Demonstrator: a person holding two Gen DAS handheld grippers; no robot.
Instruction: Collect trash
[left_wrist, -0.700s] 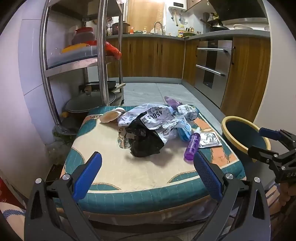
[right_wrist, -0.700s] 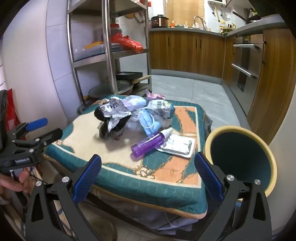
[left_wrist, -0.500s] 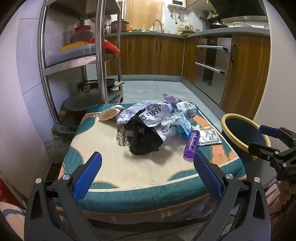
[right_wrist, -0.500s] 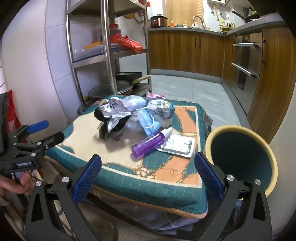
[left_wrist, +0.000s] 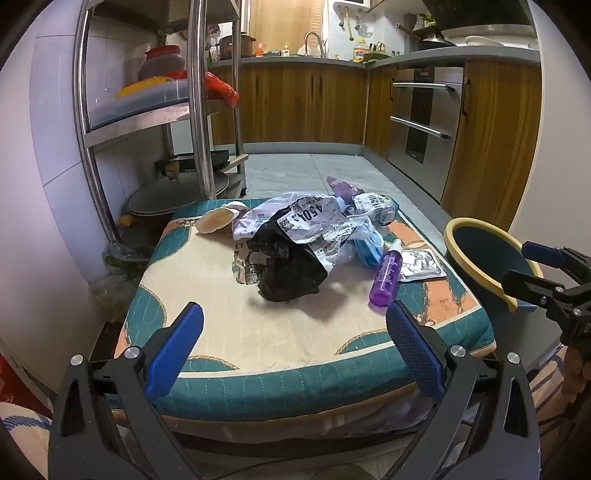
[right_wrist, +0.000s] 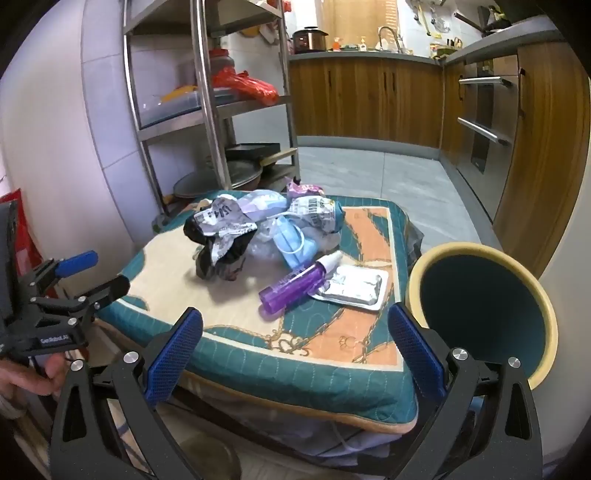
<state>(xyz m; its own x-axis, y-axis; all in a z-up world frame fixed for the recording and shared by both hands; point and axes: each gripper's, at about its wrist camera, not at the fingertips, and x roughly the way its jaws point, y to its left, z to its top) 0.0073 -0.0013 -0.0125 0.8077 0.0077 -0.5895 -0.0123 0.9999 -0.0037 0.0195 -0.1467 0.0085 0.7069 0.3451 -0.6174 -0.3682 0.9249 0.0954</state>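
Note:
A heap of trash lies on a low cushion (left_wrist: 258, 332) with a teal and orange cover. It holds a black bag (left_wrist: 291, 273), a crumpled white printed wrapper (left_wrist: 310, 221) and a blue face mask (left_wrist: 369, 251). Beside the heap are a purple spray bottle (left_wrist: 386, 273) and a silver blister pack (left_wrist: 421, 264). A yellow-rimmed bin (right_wrist: 480, 247) stands at the cushion's right side. My left gripper (left_wrist: 293, 310) hovers open over the near edge, short of the heap. My right gripper (right_wrist: 295, 314) is open near the front right corner, with the bottle (right_wrist: 291, 286) just ahead.
A beige round piece (left_wrist: 216, 221) lies at the cushion's far left. A steel shelf rack (left_wrist: 199, 110) with pans below stands to the left. Wooden cabinets (left_wrist: 306, 103) and an oven (left_wrist: 417, 118) line the back and right. A hand (right_wrist: 22, 376) grips the left tool.
In the left wrist view the heap sits slightly higher in the frame than before. The right wrist view is almost unchanged. Both grippers stay wide open.

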